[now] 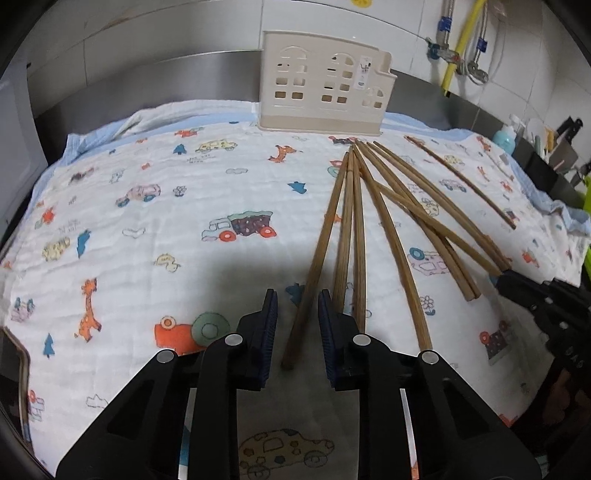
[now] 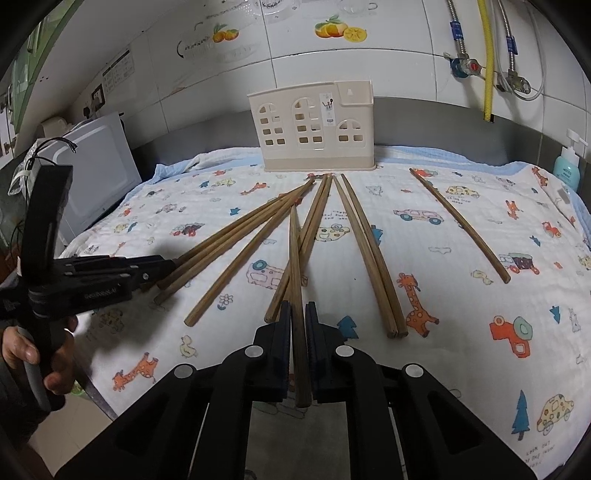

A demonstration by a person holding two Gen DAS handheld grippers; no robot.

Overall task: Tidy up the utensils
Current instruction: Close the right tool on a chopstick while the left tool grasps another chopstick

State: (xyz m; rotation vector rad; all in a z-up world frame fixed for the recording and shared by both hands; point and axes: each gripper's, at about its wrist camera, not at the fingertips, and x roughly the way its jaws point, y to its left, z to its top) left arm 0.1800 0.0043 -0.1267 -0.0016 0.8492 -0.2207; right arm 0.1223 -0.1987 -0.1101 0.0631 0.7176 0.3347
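On the cloth (image 2: 461, 236) | right tongs (image 2: 297, 314) clamp chopstick (image 2: 295, 258) | left tongs (image 1: 297, 302) apart

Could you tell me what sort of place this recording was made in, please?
Most likely a home kitchen counter. White tiled wall with fruit stickers, water and gas pipes, a soap bottle, and a cream utensil holder behind wooden chopsticks spread on a cartoon-print cloth.

home kitchen | tiled wall (image 2: 295, 55) | microwave (image 2: 99, 166) | soap bottle (image 2: 567, 166)
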